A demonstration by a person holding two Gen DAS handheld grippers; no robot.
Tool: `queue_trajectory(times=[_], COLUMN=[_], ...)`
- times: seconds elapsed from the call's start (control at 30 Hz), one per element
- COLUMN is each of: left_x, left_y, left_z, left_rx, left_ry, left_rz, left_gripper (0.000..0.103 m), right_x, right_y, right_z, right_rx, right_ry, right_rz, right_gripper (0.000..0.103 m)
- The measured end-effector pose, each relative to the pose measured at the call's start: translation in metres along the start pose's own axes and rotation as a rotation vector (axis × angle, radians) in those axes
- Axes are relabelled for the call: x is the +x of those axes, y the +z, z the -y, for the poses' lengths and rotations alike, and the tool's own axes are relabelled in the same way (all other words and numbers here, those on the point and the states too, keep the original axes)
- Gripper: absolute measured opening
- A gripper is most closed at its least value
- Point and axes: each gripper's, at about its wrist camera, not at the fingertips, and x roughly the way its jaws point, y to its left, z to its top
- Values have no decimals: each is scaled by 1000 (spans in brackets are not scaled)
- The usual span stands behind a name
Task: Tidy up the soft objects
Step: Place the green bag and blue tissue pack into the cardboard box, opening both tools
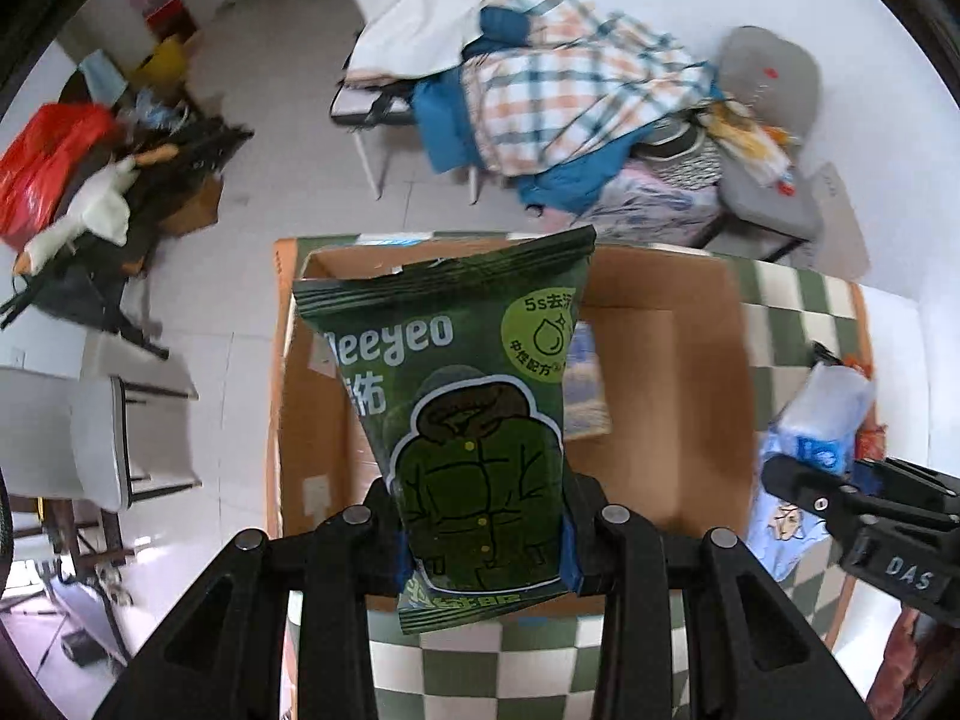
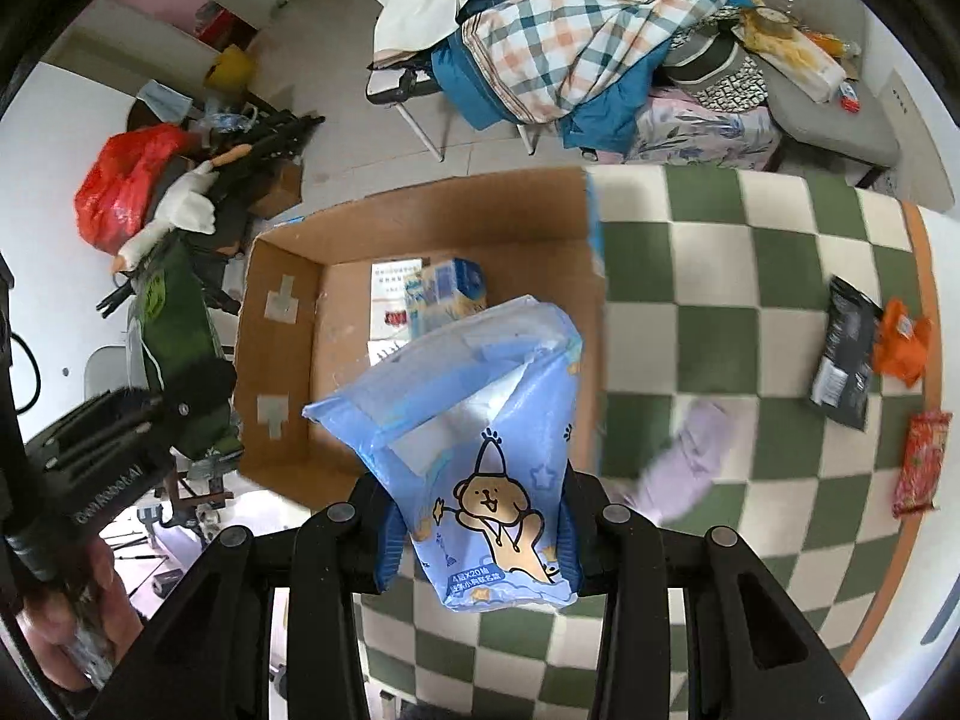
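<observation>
My left gripper (image 1: 486,546) is shut on a dark green wipes packet (image 1: 474,420) printed with a jacket, held upright over the open cardboard box (image 1: 672,384). My right gripper (image 2: 477,540) is shut on a light blue tissue pack (image 2: 480,438) with a cartoon bear, held above the box's (image 2: 288,324) near right corner. In the right wrist view the left gripper (image 2: 120,426) and its green packet (image 2: 174,330) show at the left. In the left wrist view the right gripper (image 1: 864,516) shows at the right with the blue pack (image 1: 822,420). A small blue pack (image 2: 447,294) lies inside the box.
The box sits at the left edge of a green-and-white checkered table (image 2: 750,276). On the table lie a lilac cloth (image 2: 690,456), a black packet (image 2: 846,354), an orange packet (image 2: 900,342) and a red packet (image 2: 921,462). Chairs piled with clothes (image 2: 576,42) stand behind.
</observation>
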Motion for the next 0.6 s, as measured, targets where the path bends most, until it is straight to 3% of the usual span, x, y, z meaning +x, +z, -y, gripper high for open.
queue_trajectory(times=[0.33, 0.6], left_x=[96, 140], left_y=[44, 61], left_z=[-39, -44], left_rx=[-39, -33], left_ry=[-2, 7], left_rz=[-160, -282], left_gripper=[32, 33], right_x=[88, 133], right_y=[54, 82], right_z=[-12, -3], right_rx=[76, 108], right_ry=[-104, -160], right_rz=[-65, -91], right_gripper=[42, 46])
